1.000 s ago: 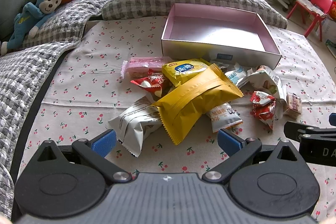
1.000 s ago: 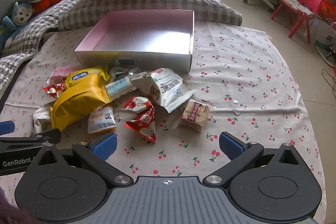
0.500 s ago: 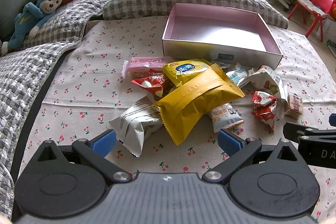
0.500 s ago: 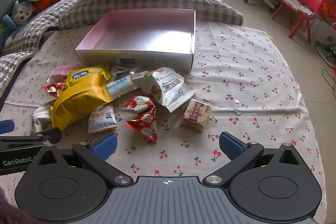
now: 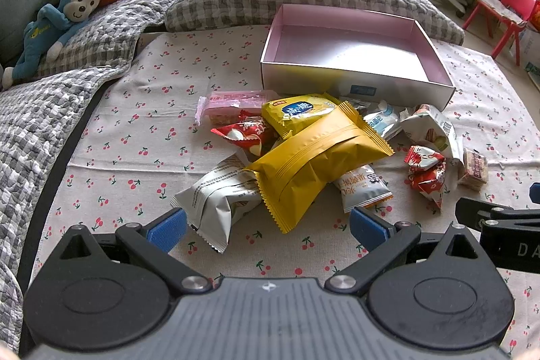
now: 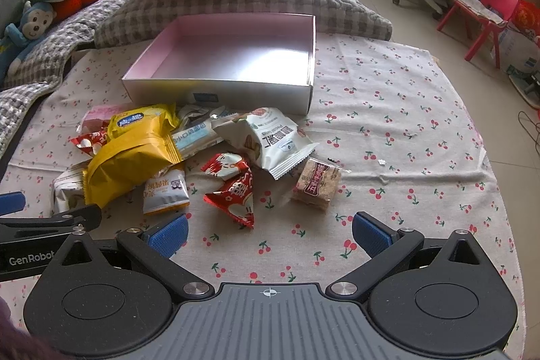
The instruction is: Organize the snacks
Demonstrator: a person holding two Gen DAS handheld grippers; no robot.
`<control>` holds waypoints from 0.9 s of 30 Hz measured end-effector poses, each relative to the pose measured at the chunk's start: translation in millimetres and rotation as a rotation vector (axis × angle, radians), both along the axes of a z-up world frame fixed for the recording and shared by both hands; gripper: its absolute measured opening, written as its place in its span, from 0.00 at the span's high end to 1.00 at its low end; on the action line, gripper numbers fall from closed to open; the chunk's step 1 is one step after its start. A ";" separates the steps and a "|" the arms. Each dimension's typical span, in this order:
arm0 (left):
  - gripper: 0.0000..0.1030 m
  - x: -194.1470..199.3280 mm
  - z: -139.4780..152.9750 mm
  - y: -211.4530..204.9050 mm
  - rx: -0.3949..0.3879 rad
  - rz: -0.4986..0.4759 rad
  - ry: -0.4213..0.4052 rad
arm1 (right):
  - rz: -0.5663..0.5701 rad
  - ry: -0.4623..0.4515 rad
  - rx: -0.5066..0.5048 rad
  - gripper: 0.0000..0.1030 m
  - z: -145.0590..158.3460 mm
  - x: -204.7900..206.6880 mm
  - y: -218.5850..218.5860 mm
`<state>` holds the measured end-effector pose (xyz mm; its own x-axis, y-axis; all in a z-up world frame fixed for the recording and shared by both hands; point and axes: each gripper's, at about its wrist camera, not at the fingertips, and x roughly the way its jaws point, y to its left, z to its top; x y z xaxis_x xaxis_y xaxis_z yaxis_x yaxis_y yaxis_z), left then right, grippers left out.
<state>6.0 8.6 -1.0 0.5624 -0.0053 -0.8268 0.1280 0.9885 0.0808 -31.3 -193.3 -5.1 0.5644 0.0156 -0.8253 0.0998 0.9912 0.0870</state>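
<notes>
**Q:** State of both tools?

**A:** My left gripper (image 5: 266,230) stands wide and empty, low over the cloth (image 5: 135,137). My right gripper (image 6: 270,233) is the same: wide, nothing between the pads. Neither touches a snack.

**Q:** Where is the work?

**A:** Snacks lie in a loose pile at 12 o'clock from both tools, just in front of the box (image 5: 354,80), which holds nothing. From the left view, the big yellow bag (image 5: 317,164) lies on top, overlapping the grey pack (image 5: 219,201) at 11. From the right view, the red wrapper (image 6: 233,194) sits at 12 and the bar (image 6: 315,184) at 1, both apart from the heap.

**Q:** Step in hand, as judged?

**A:** First pick, not yet begun. Nothing is in the box.

**Q:** How to do it well?

**A:** Take outliers or top items first. Right: the bar, since it lies free of the others; close across its short side. Left: the yellow bag, gripped across the middle, as film is slippery at the crimped ends. Lift straight up to avoid dragging neighbours. Place at the box's far wall, leaving the near side free.
</notes>
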 end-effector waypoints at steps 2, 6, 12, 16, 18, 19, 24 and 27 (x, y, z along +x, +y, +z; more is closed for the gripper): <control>0.00 -0.2 0.0 -0.5 0.000 0.000 0.000 | -0.002 -0.001 -0.001 0.00 -0.2 0.1 -0.3; 0.00 -1.2 0.3 -0.9 -0.001 -0.002 -0.002 | -0.003 0.003 -0.002 0.00 -1.1 0.6 1.0; 0.00 -2.1 0.9 -0.8 -0.001 -0.001 -0.005 | -0.002 0.003 -0.004 0.00 -1.3 0.8 1.4; 0.00 -2.2 1.1 -0.9 0.000 -0.002 -0.005 | -0.002 0.005 -0.005 0.00 -1.3 0.9 1.4; 0.00 -2.2 1.6 -0.8 0.000 -0.002 -0.005 | -0.001 0.004 -0.006 0.00 -1.5 0.9 1.4; 0.00 -2.2 1.6 -0.9 0.000 -0.002 -0.005 | -0.001 0.004 -0.006 0.00 -1.6 0.8 1.4; 0.00 -2.2 2.1 -0.8 0.002 -0.001 -0.005 | -0.001 0.004 -0.006 0.00 -1.8 0.6 1.5; 0.00 -0.6 3.5 -0.2 -0.001 -0.004 -0.002 | 0.002 0.007 -0.004 0.00 -1.4 1.5 2.2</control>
<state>5.4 8.3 2.5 0.5641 -0.0083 -0.8256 0.1316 0.9881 0.0800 -29.8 -191.1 -6.5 0.5589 0.0134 -0.8291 0.0981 0.9918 0.0822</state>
